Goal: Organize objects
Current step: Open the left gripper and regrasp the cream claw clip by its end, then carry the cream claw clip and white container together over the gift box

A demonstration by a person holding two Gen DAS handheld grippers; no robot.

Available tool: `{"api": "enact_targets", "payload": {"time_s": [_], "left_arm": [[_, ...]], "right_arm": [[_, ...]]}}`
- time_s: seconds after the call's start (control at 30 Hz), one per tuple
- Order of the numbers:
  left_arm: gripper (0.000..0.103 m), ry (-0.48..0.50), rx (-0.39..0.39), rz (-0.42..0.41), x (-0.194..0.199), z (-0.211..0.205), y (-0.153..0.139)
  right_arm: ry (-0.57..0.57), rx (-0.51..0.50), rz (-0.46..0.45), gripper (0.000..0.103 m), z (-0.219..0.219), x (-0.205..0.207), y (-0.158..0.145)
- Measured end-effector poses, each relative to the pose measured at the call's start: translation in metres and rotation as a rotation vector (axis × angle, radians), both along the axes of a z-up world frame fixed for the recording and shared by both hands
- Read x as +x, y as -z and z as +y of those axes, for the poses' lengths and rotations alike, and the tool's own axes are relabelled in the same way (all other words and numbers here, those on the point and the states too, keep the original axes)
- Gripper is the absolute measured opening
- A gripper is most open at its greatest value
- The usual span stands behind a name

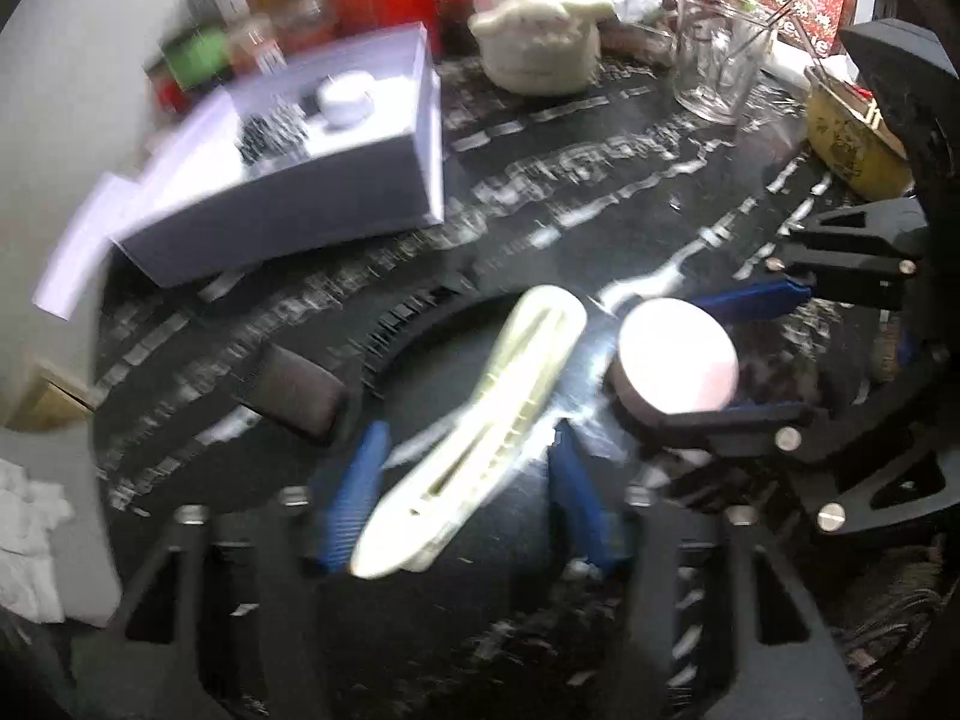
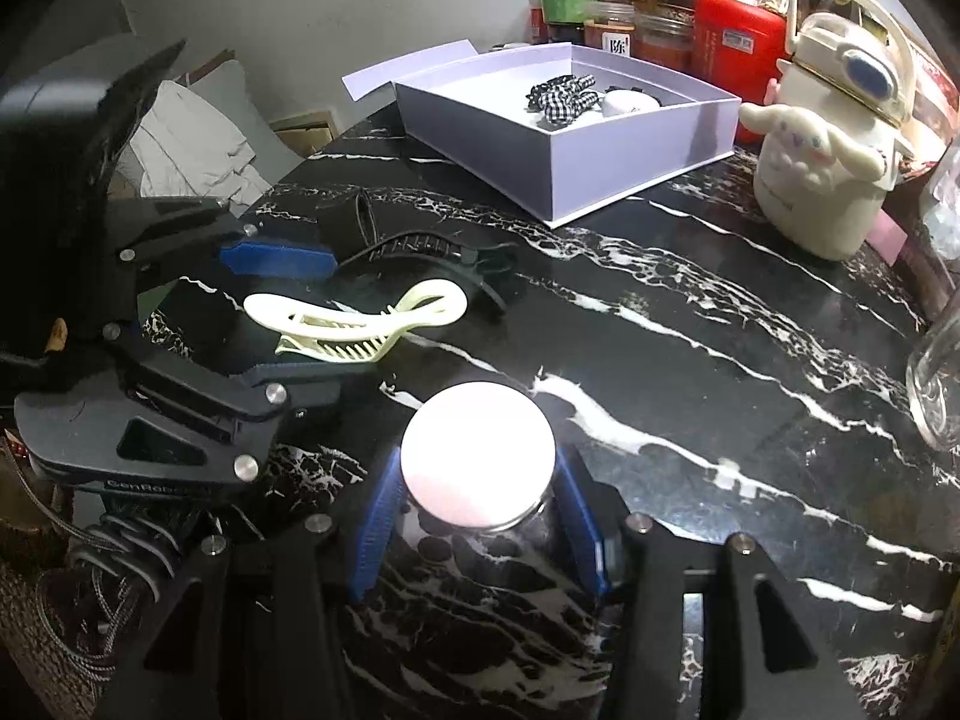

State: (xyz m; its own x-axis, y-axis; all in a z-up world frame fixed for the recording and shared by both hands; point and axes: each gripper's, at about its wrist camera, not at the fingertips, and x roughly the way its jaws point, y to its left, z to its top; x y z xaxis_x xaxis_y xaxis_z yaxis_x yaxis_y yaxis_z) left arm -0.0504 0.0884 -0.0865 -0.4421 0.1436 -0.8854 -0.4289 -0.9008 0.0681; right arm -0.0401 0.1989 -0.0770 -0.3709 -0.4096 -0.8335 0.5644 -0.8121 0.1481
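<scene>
A cream hair clip lies on the black marble table between the open blue pads of my left gripper; the pads stand apart from it. It also shows in the right wrist view. My right gripper has its pads at both sides of a jar with a pale pink lid; this jar also shows in the left wrist view. A black hair clip lies just beyond the cream one. A lavender open box holds a checked bow and a white round case.
A cream character kettle stands at the right of the box. Jars and a red container line the back wall. A clear glass stands at the far right. A small dark block lies left of the cream clip.
</scene>
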Motion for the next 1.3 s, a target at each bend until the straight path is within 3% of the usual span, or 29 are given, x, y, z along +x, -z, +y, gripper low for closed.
{"api": "enact_targets", "payload": {"time_s": [0.1, 0.17, 0.37, 0.93, 1.3], "left_arm": [[0.025, -0.017, 0.049, -0.052, -0.004, -0.002, 0.005], [0.021, -0.034, 0.046, -0.051, -0.004, -0.003, 0.004], [0.021, -0.087, 0.100, -0.055, -0.003, -0.011, 0.000], [0.021, -0.180, 0.106, -0.009, 0.001, -0.022, -0.028], [0.021, -0.168, 0.114, 0.043, -0.002, -0.019, -0.050]], "right_arm": [[0.000, 0.002, -0.004, 0.052, 0.000, -0.001, 0.000], [0.001, 0.003, -0.003, 0.052, 0.000, 0.000, -0.001], [0.014, -0.029, 0.019, 0.052, 0.002, 0.002, -0.005], [-0.011, -0.042, 0.086, 0.052, -0.004, 0.006, -0.027], [0.024, -0.026, 0.137, 0.052, 0.001, 0.004, -0.049]]}}
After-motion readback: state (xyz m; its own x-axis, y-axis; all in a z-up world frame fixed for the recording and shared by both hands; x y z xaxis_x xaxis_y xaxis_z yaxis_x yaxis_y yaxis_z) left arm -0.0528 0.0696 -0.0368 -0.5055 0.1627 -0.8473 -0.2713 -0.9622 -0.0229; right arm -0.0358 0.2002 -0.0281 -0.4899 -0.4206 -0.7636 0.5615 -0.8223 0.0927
